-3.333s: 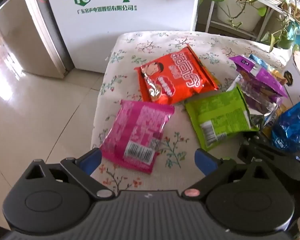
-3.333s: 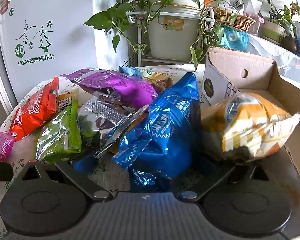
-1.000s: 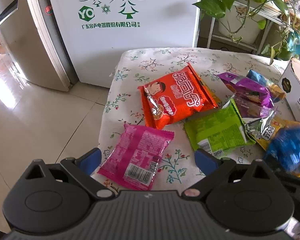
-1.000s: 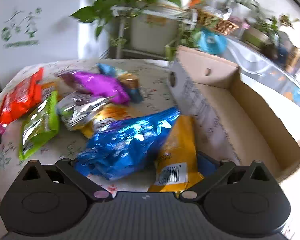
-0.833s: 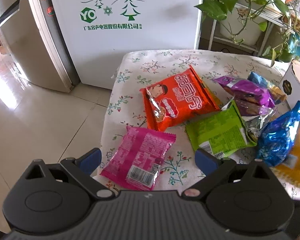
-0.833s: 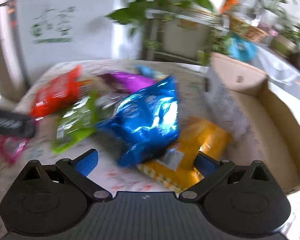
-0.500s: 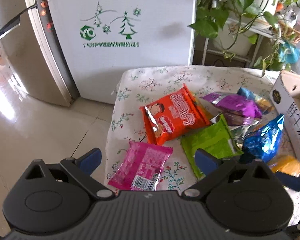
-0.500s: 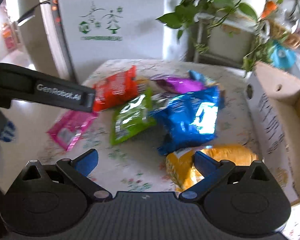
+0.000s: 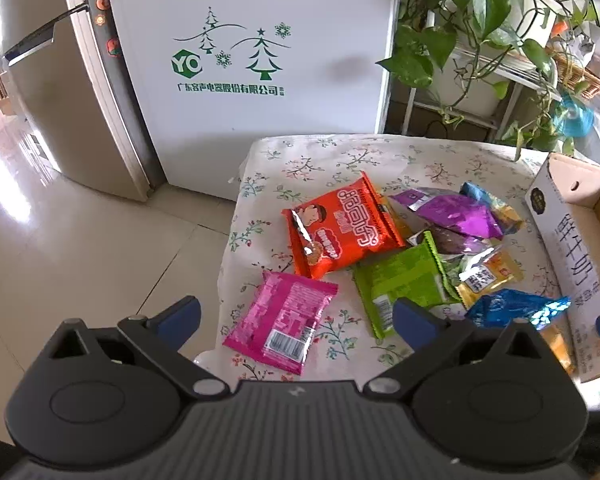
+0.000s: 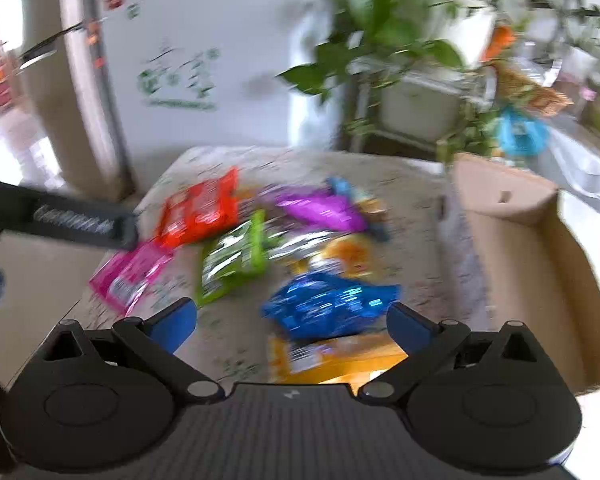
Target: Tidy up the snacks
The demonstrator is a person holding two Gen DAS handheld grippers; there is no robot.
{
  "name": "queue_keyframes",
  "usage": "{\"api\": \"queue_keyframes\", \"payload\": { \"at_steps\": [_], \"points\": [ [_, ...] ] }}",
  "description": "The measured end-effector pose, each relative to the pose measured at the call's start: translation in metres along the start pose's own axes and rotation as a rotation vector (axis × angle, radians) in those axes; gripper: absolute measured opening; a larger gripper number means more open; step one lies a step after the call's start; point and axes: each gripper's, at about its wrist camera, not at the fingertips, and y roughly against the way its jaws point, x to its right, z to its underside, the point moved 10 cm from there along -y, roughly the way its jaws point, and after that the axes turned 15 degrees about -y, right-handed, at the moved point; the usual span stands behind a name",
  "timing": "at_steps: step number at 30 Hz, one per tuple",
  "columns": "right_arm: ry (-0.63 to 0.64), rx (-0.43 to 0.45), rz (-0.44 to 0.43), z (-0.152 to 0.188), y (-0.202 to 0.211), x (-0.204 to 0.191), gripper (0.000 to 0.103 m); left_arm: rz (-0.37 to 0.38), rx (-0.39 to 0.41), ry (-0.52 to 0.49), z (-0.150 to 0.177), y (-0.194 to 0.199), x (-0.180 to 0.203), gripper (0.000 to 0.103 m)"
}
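Both grippers hang above the table with nothing in them: the left gripper and the right gripper each have their fingers wide apart. Near the table's front edge lies a pink packet. Past it sit the green packet and blue packet. Farther on lie the orange packet and purple packet. A cardboard box stands at the right edge.

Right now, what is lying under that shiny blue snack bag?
A yellow packet pokes out from beneath the blue bag, on the floral tablecloth. How far it runs underneath, or whether anything else is there, is covered.
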Motion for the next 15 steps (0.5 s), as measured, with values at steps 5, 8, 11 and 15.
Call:
{"api": "queue_keyframes", "payload": {
  "at_steps": [5, 8, 11, 15],
  "points": [
    [-0.056, -0.058, 0.015, -0.026, -0.009, 0.018, 0.103, 0.021, -0.022, -0.046, -0.013, 0.009, 0.009, 0.102],
    [-0.082, -0.102, 0.041, -0.041, -0.018, 0.027, 0.103, 0.017, -0.027, -0.101, -0.026, 0.010, 0.016, 0.102],
    [-0.109, -0.111, 0.051, -0.053, -0.025, 0.030, 0.103, 0.022, -0.024, -0.107, -0.035, 0.008, 0.019, 0.102],
    [-0.118, -0.102, 0.078, -0.060, -0.032, 0.031, 0.103, 0.034, -0.068, -0.025, -0.037, -0.005, 0.018, 0.102]
  ]
}}
